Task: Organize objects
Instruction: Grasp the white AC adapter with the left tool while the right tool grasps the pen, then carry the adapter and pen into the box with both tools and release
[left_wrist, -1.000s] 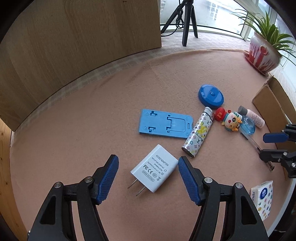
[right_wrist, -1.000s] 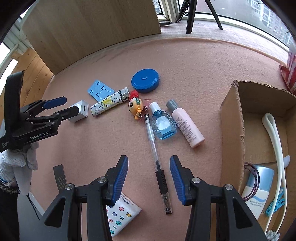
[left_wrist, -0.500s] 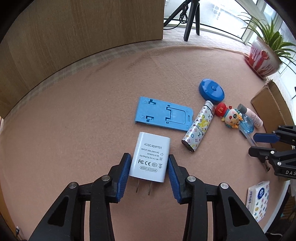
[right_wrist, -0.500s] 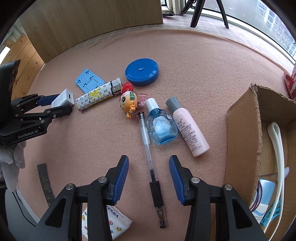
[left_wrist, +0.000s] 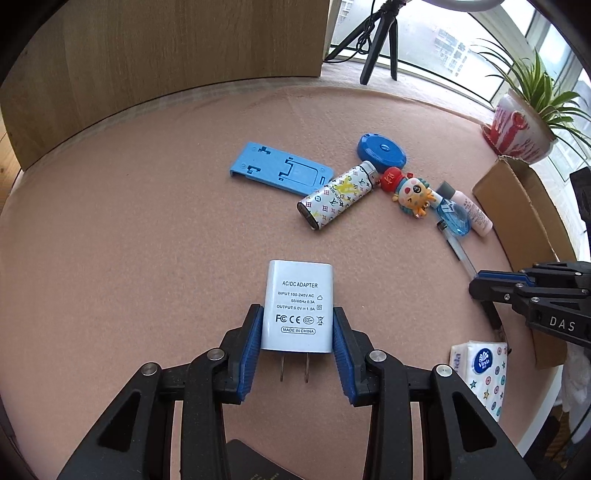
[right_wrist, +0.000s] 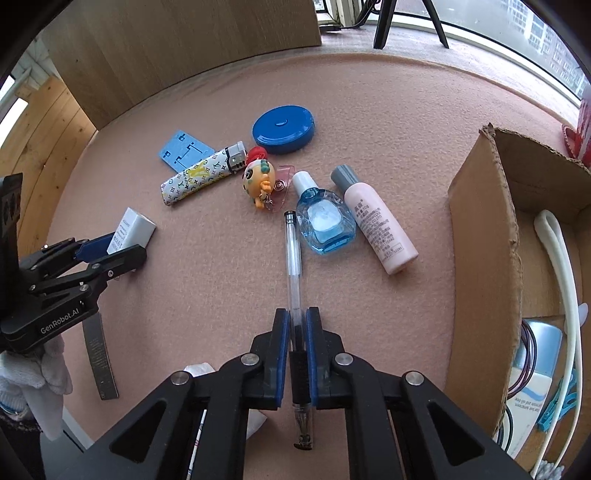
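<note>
A white AC/DC adapter (left_wrist: 297, 306) sits between the blue pads of my left gripper (left_wrist: 296, 314), which is shut on its sides with the prongs pointing back at the camera. In the right wrist view the same adapter (right_wrist: 133, 229) shows at the left in that left gripper (right_wrist: 110, 251). My right gripper (right_wrist: 296, 317) is shut on a clear pen (right_wrist: 294, 258) near its black grip, and the pen lies along the pink mat. The right gripper (left_wrist: 480, 284) also shows at the right edge of the left wrist view.
On the mat lie a blue phone stand (left_wrist: 280, 173), a patterned lighter (left_wrist: 336, 197), a blue round case (right_wrist: 284, 123), a doll keychain (right_wrist: 258, 179), a blue bottle (right_wrist: 325, 221) and a pink bottle (right_wrist: 376, 221). An open cardboard box (right_wrist: 480, 229) stands at the right. A tissue pack (left_wrist: 480, 373) and a metal strip (right_wrist: 99, 354) lie near the front edge.
The left gripper closed on the adapter and carried it away from the blue stand. The right gripper's jaws closed on the pen.
</note>
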